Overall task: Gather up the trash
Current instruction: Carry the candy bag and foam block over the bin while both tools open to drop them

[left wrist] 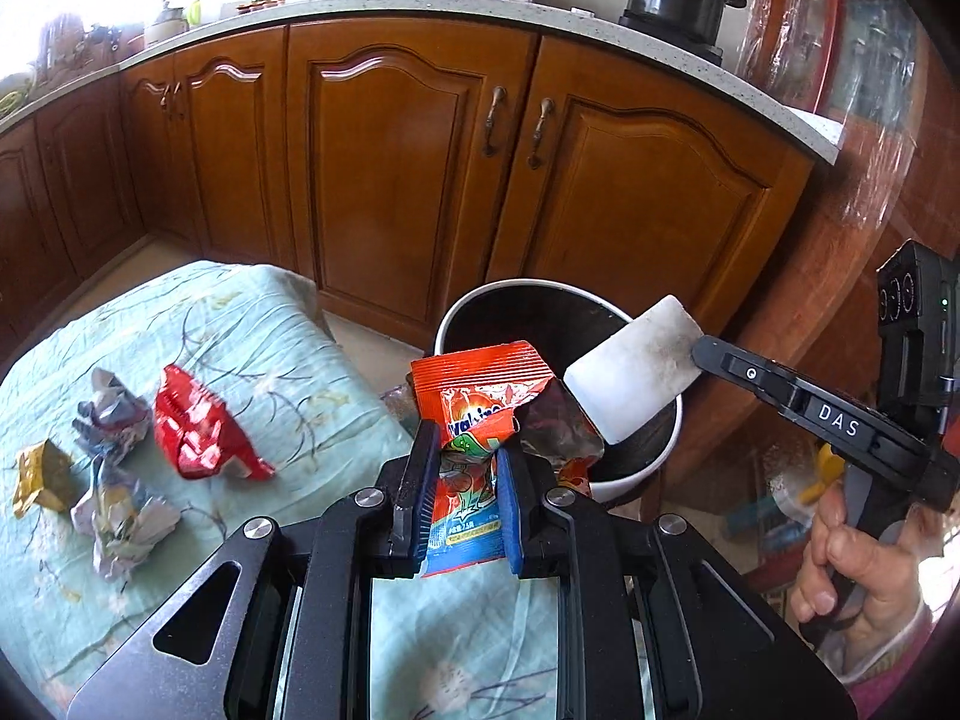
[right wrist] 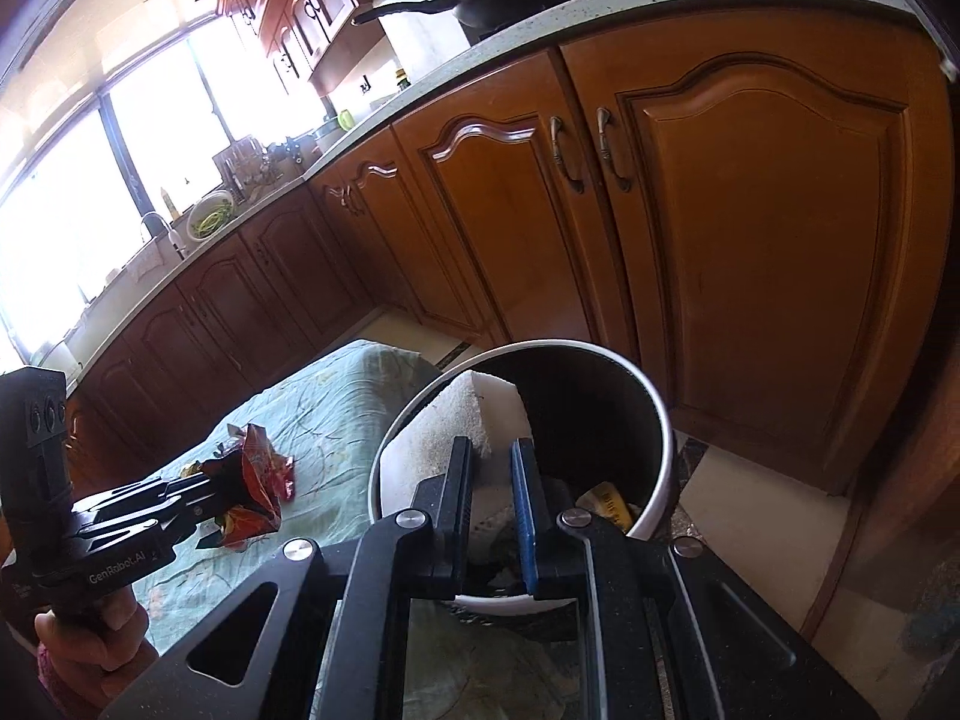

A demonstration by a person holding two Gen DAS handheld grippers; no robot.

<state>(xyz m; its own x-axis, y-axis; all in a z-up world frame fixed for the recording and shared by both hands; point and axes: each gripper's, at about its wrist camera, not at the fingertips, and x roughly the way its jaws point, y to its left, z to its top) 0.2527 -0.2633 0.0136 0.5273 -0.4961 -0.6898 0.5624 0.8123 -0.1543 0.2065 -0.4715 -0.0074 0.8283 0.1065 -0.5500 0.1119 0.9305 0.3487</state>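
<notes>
On the left, more trash lies on the green cloth (left wrist: 288,324), like the red wrapper (left wrist: 198,432) and paper balls (left wrist: 114,414). The left gripper (left wrist: 459,474) pinches an orange snack packet (left wrist: 480,408), standing up tall, right beside the bin (left wrist: 654,468) rim. The right gripper (right wrist: 492,468) squeezes a white foam block (right wrist: 474,414) over the bin's mouth, so it is nearer and can likely drop first.

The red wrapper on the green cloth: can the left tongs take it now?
Probably not yet. The left tongs are shut on an orange snack packet, so they must drop it into the bin first. The red wrapper itself lies uncovered on the cloth, with nothing across the way.
</notes>
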